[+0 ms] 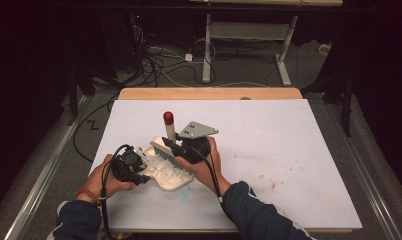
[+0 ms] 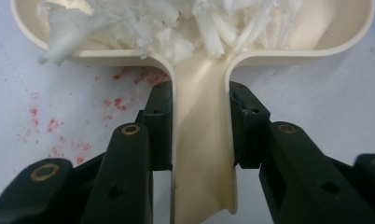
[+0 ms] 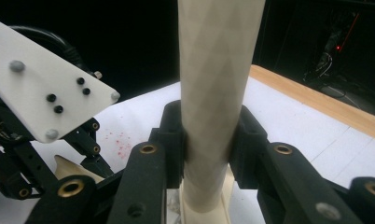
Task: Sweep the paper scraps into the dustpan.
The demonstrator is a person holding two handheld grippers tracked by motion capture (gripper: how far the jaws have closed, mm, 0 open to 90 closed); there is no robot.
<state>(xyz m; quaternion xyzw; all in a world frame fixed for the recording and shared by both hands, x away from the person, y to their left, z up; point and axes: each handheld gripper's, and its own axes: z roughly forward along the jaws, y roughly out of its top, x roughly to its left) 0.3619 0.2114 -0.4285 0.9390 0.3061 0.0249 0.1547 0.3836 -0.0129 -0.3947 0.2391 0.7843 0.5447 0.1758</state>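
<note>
A cream dustpan (image 1: pixel 175 183) lies on the white table cover, loaded with white shredded scraps (image 1: pixel 165 167). My left gripper (image 1: pixel 135 169) is shut on the dustpan's handle (image 2: pixel 202 140), and both pads press its sides in the left gripper view, with the scraps (image 2: pixel 176 28) just beyond. My right gripper (image 1: pixel 183 146) is shut on the pale handle (image 3: pixel 218 70) of a brush, which stands nearly upright. The brush's red cap (image 1: pixel 168 118) points up and its head (image 1: pixel 163 148) rests at the dustpan's far rim, over the scraps.
Red specks (image 2: pixel 50 123) mark the white cover (image 1: pixel 269 130) beside the pan and to the right (image 1: pixel 269 182). The wooden table edge (image 1: pixel 209 93) runs along the back. Beyond it are floor cables (image 1: pixel 154 60) and a desk frame (image 1: pixel 207 50).
</note>
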